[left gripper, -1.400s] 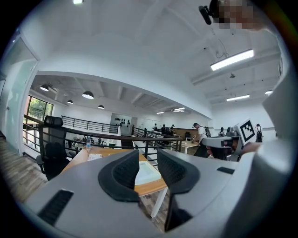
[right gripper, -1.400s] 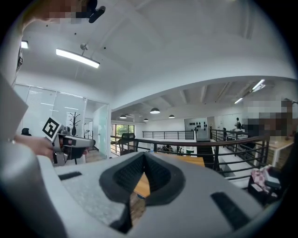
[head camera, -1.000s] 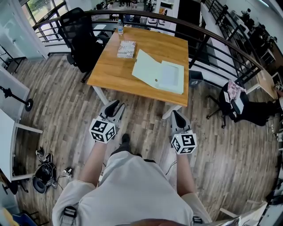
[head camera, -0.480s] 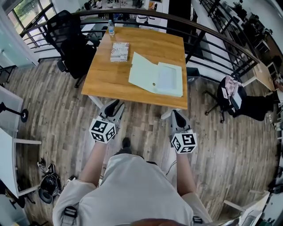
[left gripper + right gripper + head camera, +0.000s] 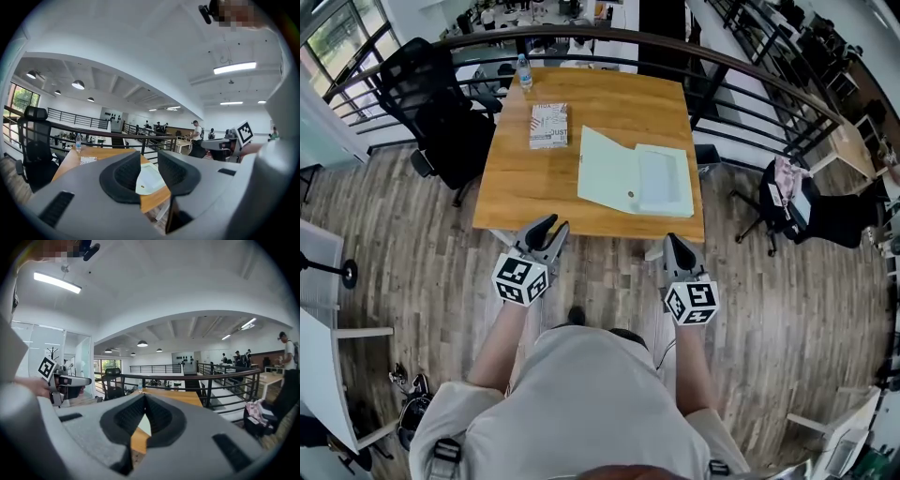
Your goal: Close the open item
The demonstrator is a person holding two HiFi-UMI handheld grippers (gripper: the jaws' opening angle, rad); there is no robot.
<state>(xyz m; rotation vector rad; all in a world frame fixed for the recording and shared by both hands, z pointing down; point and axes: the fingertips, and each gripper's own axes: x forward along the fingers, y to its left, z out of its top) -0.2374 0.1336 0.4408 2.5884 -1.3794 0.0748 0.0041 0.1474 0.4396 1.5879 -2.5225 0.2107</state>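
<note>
Folder (image 5: 633, 173) lies open and flat on the right half of the wooden bench (image 5: 516, 187), near its near edge. Spread out, its long axis runs left to right. The hinge line runs roughly near to far, a little skewed. The plain pale-green cover leaf lies to the left, its far corner pointing far-left. The right leaf carries a lighter sheet or sleeve. My left claw (image 5: 548, 225) is held low at the bench's near edge, left of the folder. Its jaws stand partly apart with nothing between them, and the folder shows only in the distance through the gap. My right claw (image 5: 673, 240) is just off the near right corner, with its jaw tips together and empty. A booklet (image 5: 548, 126) lies farther back on the left of the bench, and a water bottle (image 5: 524, 72) stands at the far left corner. A black office chair (image 5: 431, 103) sits left of the bench, and a railing (image 5: 750, 70) curves round behind it. Against a second ago, the bench sits closer to me and my left claw tips now overlap its near edge. The folder is in the same place and just as open, and neither claw's opening has changed.
</note>
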